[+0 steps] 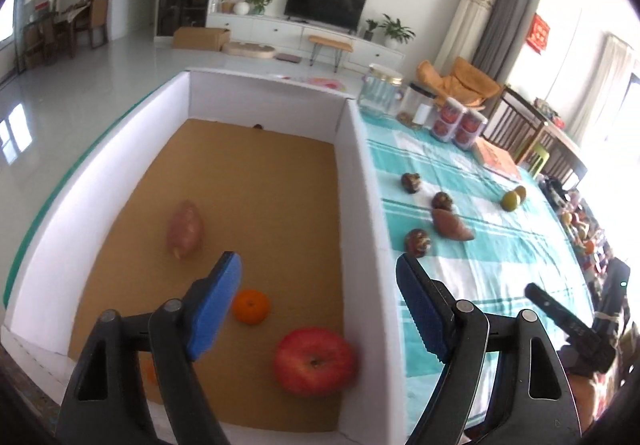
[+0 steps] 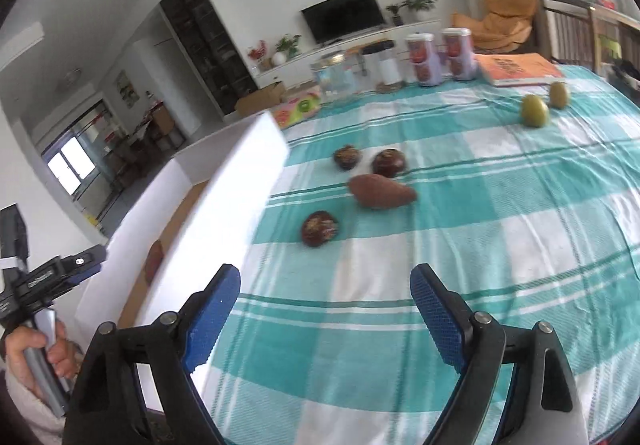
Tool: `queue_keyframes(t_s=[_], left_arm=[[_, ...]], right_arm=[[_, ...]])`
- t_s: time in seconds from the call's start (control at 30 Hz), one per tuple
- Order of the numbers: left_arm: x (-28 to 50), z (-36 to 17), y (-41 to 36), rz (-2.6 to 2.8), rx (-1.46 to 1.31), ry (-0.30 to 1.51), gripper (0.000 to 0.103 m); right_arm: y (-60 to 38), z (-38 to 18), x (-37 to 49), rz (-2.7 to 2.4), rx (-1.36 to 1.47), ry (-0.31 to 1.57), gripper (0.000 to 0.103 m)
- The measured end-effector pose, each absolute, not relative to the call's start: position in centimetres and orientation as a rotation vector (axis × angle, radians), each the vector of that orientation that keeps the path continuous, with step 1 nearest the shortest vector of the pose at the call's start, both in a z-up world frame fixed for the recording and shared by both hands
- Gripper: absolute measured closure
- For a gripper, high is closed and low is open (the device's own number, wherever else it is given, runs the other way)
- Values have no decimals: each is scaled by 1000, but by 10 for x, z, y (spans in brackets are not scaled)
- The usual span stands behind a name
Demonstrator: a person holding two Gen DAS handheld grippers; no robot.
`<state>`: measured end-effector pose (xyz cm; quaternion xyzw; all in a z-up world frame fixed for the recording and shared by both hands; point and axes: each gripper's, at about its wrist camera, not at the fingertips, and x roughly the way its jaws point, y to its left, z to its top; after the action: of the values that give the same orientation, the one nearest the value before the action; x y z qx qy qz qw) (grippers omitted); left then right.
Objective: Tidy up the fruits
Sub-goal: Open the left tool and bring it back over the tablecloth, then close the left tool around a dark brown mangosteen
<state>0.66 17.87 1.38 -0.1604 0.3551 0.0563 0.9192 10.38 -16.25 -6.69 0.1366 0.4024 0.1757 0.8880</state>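
Hovering over the white box (image 1: 362, 173), the left gripper (image 1: 320, 309) has its jaws apart and empty; an apple (image 1: 315, 361), an orange (image 1: 251, 306) and a sweet potato (image 1: 185, 229) already lie inside. The right gripper (image 2: 325, 319), also spread and empty, faces the checked cloth (image 2: 500, 245), where the dark fruits (image 2: 320, 228), another sweet potato (image 2: 380, 192) and two green fruits (image 2: 534, 111) wait farther off, likely next for the box.

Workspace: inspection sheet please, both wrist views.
Surface: table under a teal-and-white checked cloth.
Job's things: white box holds apple, orange, sweet potato; on the cloth another sweet potato, three dark fruits, two green fruits.
Clutter: jars, orange book.
Grippers: left gripper open over the box; right gripper open over the cloth; both empty.
Cables: nothing seen.
Surroundings: living room, TV.
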Motion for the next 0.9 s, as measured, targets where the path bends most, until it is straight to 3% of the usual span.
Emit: queue_keyframes(t_s=[0.17, 0.37, 0.5, 0.9], left_arm=[[28, 18, 89, -196, -281, 786, 21], [73, -55, 10, -394, -390, 1054, 21], [98, -89, 13, -159, -355, 1019, 21], [154, -110, 58, 85, -342, 877, 21]], right_arm=[[-222, -106, 100, 207, 435, 847, 16], [-236, -104, 102, 233, 512, 801, 16], [-247, -110, 100, 226, 583, 798, 16], [-243, -114, 104, 241, 586, 812, 16]])
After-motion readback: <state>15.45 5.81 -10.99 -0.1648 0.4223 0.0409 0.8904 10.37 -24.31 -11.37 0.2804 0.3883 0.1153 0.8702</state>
